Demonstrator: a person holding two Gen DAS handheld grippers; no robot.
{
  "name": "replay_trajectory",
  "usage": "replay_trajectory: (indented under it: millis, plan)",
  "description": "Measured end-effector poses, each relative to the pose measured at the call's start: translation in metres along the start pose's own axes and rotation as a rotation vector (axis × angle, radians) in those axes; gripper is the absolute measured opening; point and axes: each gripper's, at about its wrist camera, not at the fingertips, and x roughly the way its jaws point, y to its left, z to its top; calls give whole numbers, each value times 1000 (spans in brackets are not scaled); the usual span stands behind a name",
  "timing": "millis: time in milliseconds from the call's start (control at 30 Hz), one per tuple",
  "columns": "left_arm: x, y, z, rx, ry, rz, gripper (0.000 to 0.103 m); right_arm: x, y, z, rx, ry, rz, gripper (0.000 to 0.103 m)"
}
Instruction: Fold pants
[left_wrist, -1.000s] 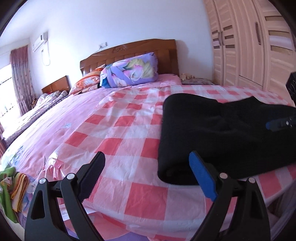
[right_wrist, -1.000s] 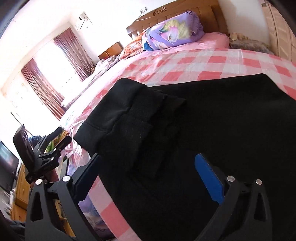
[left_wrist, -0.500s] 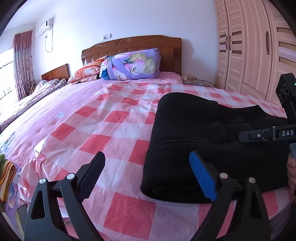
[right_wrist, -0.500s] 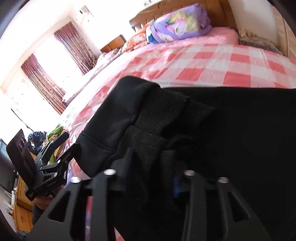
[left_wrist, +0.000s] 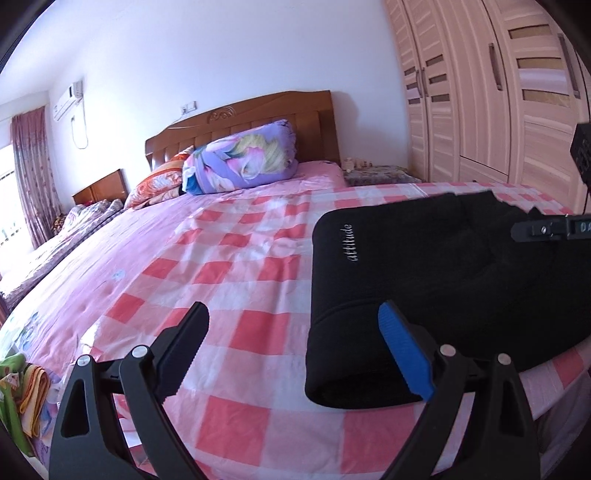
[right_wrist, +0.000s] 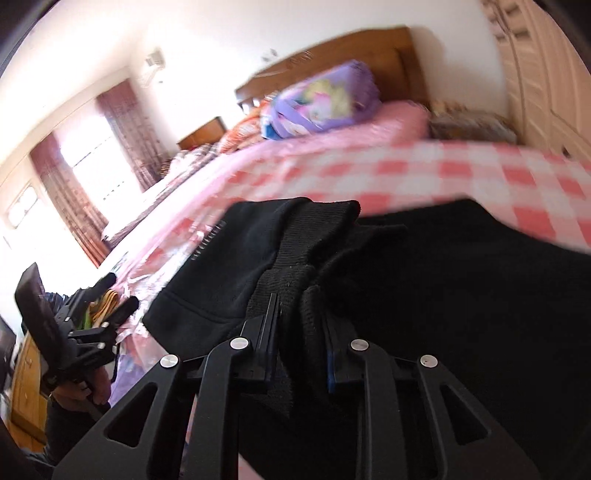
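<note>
Black pants (left_wrist: 436, 280) lie folded on the pink checked bed sheet (left_wrist: 236, 266), near the bed's front right edge, with white lettering on the fold. My left gripper (left_wrist: 295, 343) is open and empty just left of the pants' near fold. My right gripper (right_wrist: 301, 321) is shut on a ribbed cuff of the pants (right_wrist: 295, 258) and holds it raised. The right gripper also shows at the right edge of the left wrist view (left_wrist: 546, 230), and the left gripper shows in the right wrist view (right_wrist: 92, 325).
A purple floral pillow (left_wrist: 240, 162) and a wooden headboard (left_wrist: 251, 122) are at the far end. A wardrobe (left_wrist: 498, 92) stands on the right. Folded green and orange cloths (left_wrist: 18, 391) lie off the bed's left edge.
My right gripper closed on the pants' cuff and lifted it. The left gripper stayed open and shifted a little beside the fold.
</note>
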Motion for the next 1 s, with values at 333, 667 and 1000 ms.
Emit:
replay_trajectory:
  millis: [333, 667, 1000]
  plan:
    - [8, -64, 11, 133, 1, -74, 93, -5, -16, -9, 49, -5, 18, 22]
    - [7, -88, 15, 156, 2, -136, 93, -21, -48, -34, 116, -10, -2, 22]
    - [50, -102, 54, 97, 112, -133, 102, -42, -16, -35, -128, -52, -260, 90]
